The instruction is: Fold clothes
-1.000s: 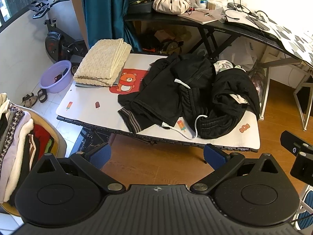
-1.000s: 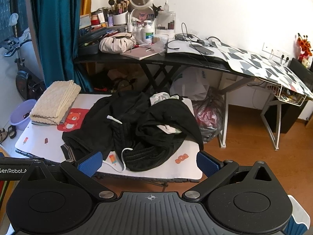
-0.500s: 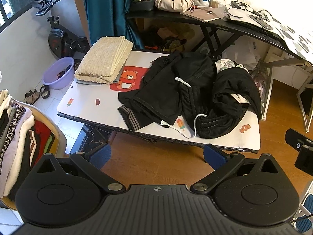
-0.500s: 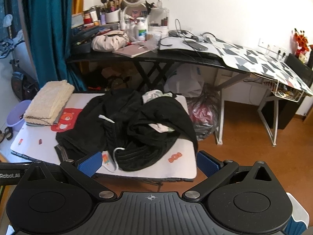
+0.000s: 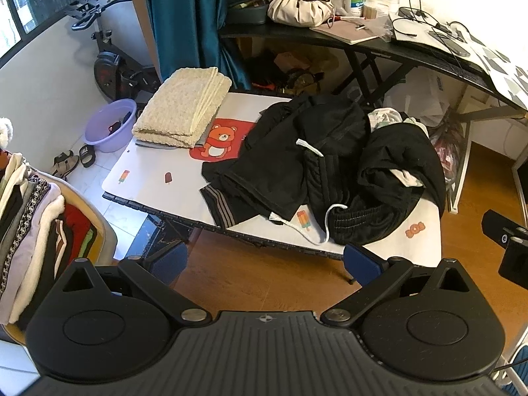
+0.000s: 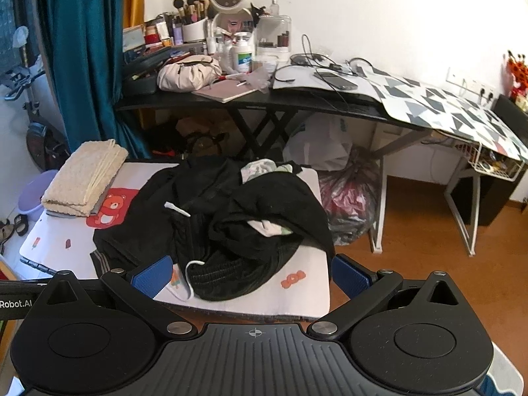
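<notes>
Both grippers are spread wide, holding nothing: left gripper (image 5: 264, 264) and right gripper (image 6: 250, 272) hover near the table (image 5: 158, 165). A black clothes pile (image 5: 316, 165) sits right, a folded cream towel (image 5: 184, 112) far left.

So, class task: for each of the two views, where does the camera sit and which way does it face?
Left wrist: behind the open left gripper, facing the table from its near left; its own fingers show.
Right wrist: behind the open right gripper, facing the table's right end and the desk; its fingers show.
Shared: black clothes, folded towel.
</notes>
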Motion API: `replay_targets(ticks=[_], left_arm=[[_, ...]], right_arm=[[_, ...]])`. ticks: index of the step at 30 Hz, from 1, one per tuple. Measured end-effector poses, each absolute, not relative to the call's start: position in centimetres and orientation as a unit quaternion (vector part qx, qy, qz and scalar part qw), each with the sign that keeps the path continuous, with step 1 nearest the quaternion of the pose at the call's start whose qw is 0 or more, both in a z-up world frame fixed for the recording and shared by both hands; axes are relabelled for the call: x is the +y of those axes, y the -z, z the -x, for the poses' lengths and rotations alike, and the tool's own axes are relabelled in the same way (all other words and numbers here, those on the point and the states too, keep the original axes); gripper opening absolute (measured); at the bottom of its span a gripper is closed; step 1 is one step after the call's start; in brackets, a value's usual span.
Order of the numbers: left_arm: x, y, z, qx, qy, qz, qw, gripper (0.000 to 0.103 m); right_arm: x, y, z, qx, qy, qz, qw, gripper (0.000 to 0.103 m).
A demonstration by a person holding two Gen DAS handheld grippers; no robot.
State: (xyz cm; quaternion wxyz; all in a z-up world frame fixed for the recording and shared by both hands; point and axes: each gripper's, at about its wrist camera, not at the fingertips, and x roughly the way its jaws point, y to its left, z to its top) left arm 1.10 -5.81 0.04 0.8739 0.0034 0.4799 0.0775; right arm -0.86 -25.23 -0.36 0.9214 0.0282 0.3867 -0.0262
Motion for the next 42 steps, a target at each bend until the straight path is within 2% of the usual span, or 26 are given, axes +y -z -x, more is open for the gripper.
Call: replay_targets(ticks=[23,42], left_arm=[[-8.6,0.1,-1.7,0.480,-0.094,0.028,0.872,0.103],[-8.1,2.1,-5.6,0.513,-0.082,0.041,0.854,0.103]], right_arm=[[-27.8,0.0,-0.3,0.367,-0.023,-0.009,0.930,0.102],[-27.7,1.8,-3.7,0.397,-0.009,-0.017,0.918,0.102]])
